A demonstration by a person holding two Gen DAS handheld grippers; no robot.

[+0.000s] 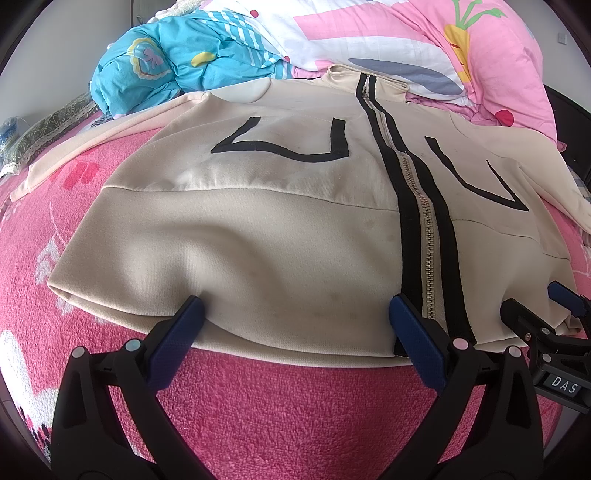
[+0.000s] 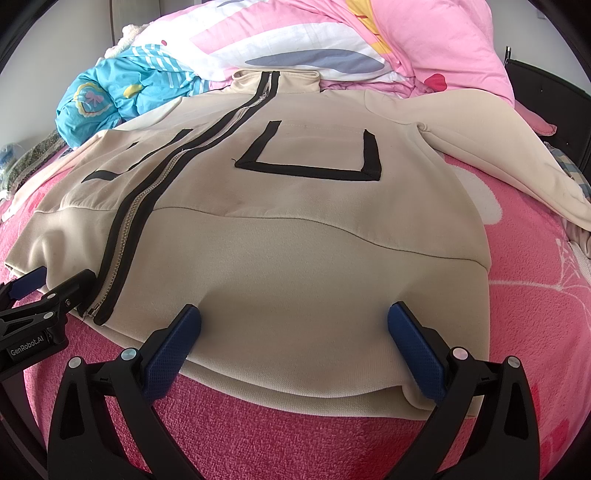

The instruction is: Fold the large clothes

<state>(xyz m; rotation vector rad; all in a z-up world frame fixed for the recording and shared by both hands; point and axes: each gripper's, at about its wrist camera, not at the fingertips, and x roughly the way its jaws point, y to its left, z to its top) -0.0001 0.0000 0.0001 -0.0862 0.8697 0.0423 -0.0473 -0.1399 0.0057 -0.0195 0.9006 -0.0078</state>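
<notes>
Jacket (image 1: 258, 229): lies flat on bed (image 1: 258, 406), zipper running away from both claws.
Left claw (image 1: 295, 314): spread over hem.
Right claw (image 2: 293, 319): spread over hem.

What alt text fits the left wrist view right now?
The left claw sits open over the bottom hem of a cream jacket lying zipped and flat on a pink blanket. The right claw shows at the right edge, bedding piled behind.
</notes>
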